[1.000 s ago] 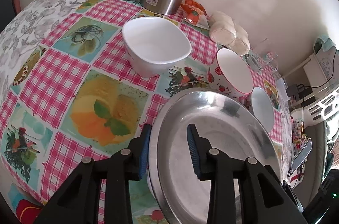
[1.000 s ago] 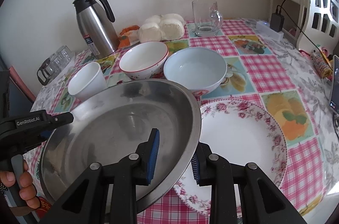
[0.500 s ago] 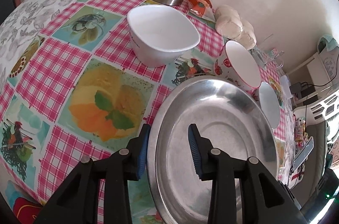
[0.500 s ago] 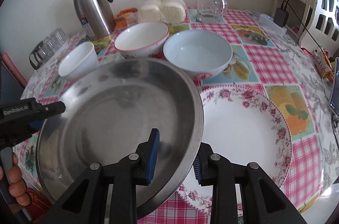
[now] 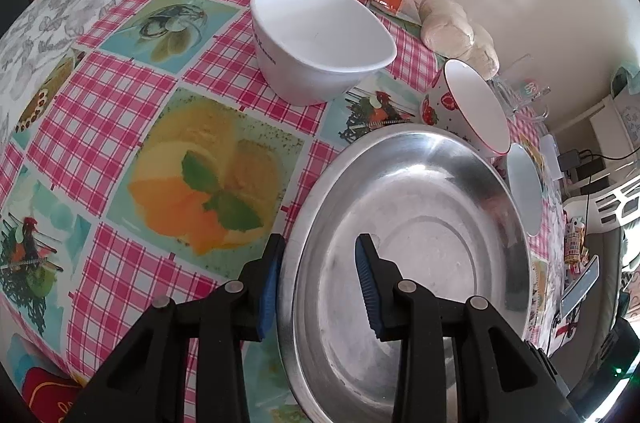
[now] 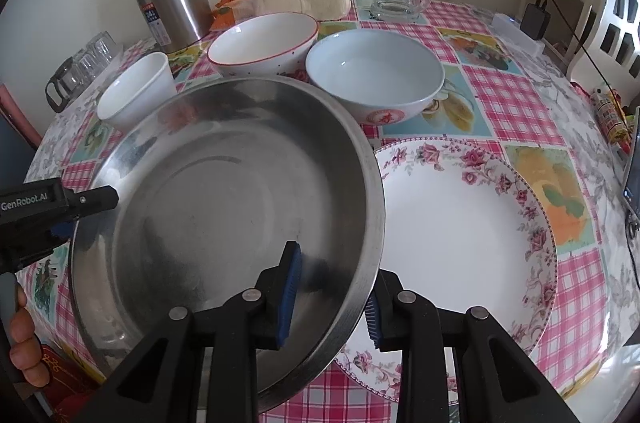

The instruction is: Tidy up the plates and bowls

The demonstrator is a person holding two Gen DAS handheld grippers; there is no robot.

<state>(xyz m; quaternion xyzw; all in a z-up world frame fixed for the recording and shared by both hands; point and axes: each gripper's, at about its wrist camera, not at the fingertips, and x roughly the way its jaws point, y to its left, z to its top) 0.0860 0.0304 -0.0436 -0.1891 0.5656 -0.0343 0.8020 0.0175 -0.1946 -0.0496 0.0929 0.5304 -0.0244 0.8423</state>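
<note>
Right gripper (image 6: 332, 289) astride the near rim of the steel plate (image 6: 224, 199), left gripper (image 5: 318, 277) astride the far rim; whether the pads bite, hard to tell. Carrying step, seemingly: plate tilted, overlapping the floral plate (image 6: 464, 223). Next, probably lowering level onto it. Shiny, shallow, wide, likely slippery.

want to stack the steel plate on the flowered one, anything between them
Nothing visible. The steel plate, straddled at its rim by both grippers, already overlaps the flowered plate's left edge, and the flowered plate's face is bare.
</note>
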